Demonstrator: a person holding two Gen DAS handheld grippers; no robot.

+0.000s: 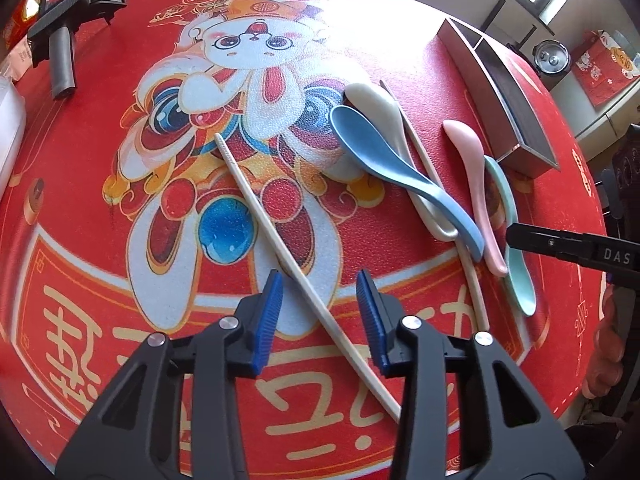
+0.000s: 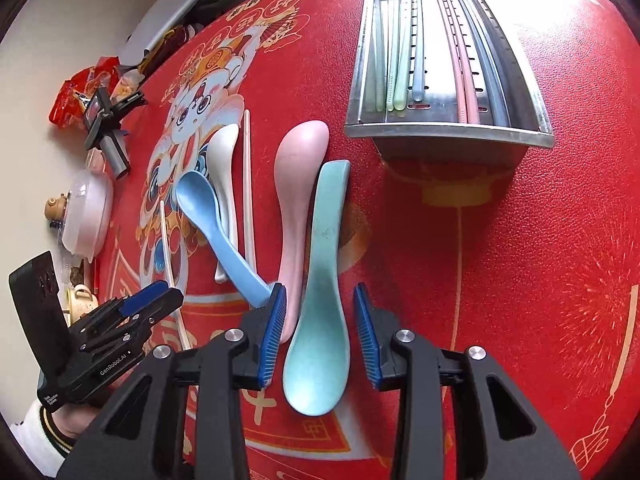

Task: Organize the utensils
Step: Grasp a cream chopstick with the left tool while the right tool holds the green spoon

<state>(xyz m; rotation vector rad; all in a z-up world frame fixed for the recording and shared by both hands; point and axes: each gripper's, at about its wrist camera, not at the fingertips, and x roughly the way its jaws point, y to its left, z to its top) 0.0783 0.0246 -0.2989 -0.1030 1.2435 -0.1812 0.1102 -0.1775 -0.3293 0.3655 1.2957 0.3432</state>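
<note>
**Sorting utensils: both grippers over loose items, nothing gripped**

Covering the round desk (image 2: 500, 240) is a red vinyl cloth printed with a cartoon rabbit figure (image 1: 240, 64) and gold characters. At the far side sits a long stainless-steel divided utensil tray (image 2: 448, 130); pale green, blue-grey, pink and dark chopsticks lie lengthwise in its compartments.

Four plastic soup spoons lie loose near the tray. A mint-green spoon (image 2: 320, 300) lies bowl toward the right gripper (image 2: 320, 332), touching a pink spoon (image 2: 296, 184) along its side. A blue spoon (image 1: 384, 156) rests across a cream-white spoon (image 1: 380, 108). One cream chopstick (image 1: 288, 248) lies diagonally on the rabbit print; a second (image 2: 247, 184) lies beside the cream-white spoon.

Right gripper: blue-padded fingers (image 2: 272, 332) part open and straddling the mint-green spoon's bowl; pads not pressing it.

Left gripper (image 1: 320, 316): fingers (image 1: 268, 316) part open, the diagonal chopstick passing between them on the cloth, not clamped.
</note>
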